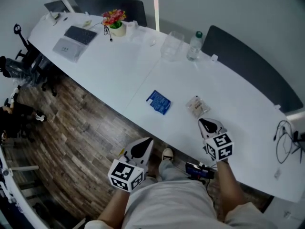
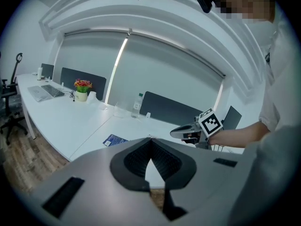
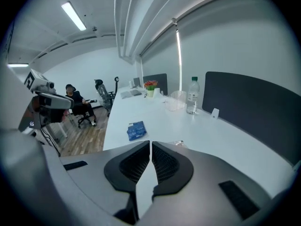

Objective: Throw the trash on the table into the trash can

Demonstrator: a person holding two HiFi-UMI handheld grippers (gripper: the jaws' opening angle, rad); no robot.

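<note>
A blue packet (image 1: 158,101) lies flat on the white table (image 1: 119,70), not far from its near edge. To its right lies a crumpled clear wrapper (image 1: 197,106). My right gripper (image 1: 208,124) hovers over the table just short of the wrapper, shut and empty. Shut and empty too, my left gripper (image 1: 141,147) hangs over the wooden floor beside the table's edge, below the blue packet. In the left gripper view the jaws of the left gripper (image 2: 150,144) meet at their tips, with the blue packet (image 2: 114,140) ahead. The right gripper (image 3: 150,145) faces the blue packet (image 3: 136,130). No trash can is in view.
Farther along the table stand a water bottle (image 1: 194,46), a clear cup (image 1: 171,46), a flower pot (image 1: 115,23) and a laptop (image 1: 74,41). Dark dividers (image 1: 248,61) line the far edge. Cables (image 1: 286,140) lie at the right. A seated person (image 3: 75,102) and office chairs (image 1: 19,66) are at the left.
</note>
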